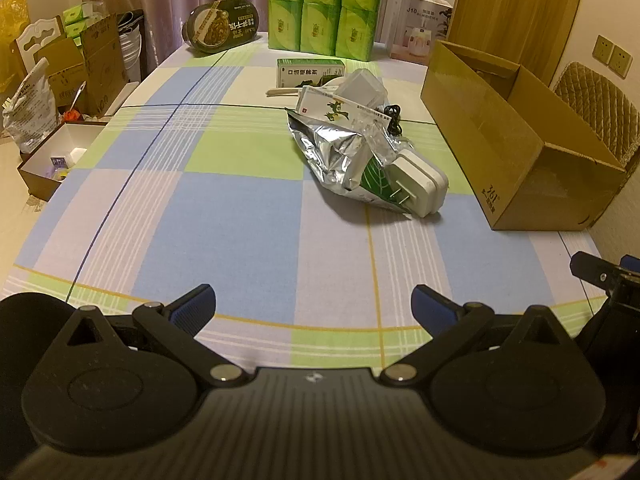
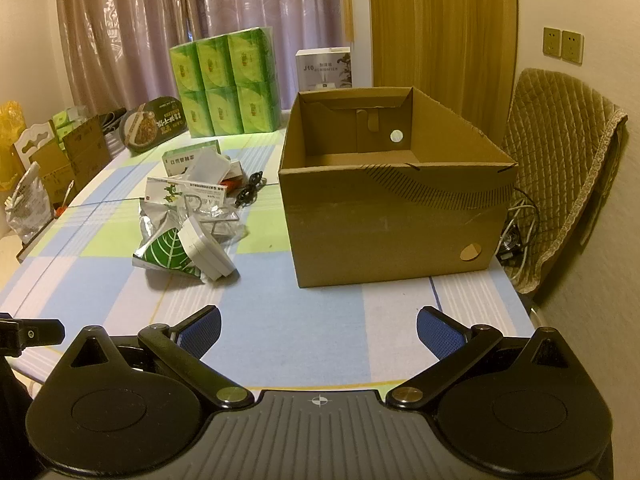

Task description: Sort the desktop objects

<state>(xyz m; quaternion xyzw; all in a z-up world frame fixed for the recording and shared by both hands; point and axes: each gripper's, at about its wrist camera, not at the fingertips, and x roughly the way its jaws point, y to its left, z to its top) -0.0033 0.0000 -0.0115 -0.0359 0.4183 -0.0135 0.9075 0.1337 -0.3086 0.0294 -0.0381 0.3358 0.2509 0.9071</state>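
Observation:
A pile of loose objects lies mid-table: a white plug adapter (image 1: 418,184) on a silver foil bag (image 1: 336,156), a white medicine box (image 1: 340,110), a green and white box (image 1: 310,74) and a black cable (image 1: 394,118). The pile also shows in the right wrist view, with the adapter (image 2: 206,250) and foil bag (image 2: 164,240). An open, empty cardboard box (image 1: 516,148) (image 2: 396,216) stands to the right of the pile. My left gripper (image 1: 314,308) is open and empty near the table's front edge. My right gripper (image 2: 318,332) is open and empty in front of the cardboard box.
Green tissue packs (image 1: 324,4), a black food bowl (image 1: 222,26) and a white humidifier box (image 1: 420,26) stand at the table's far end. A quilted chair (image 2: 560,160) is right of the table. Boxes and a bag (image 1: 30,116) sit left of it.

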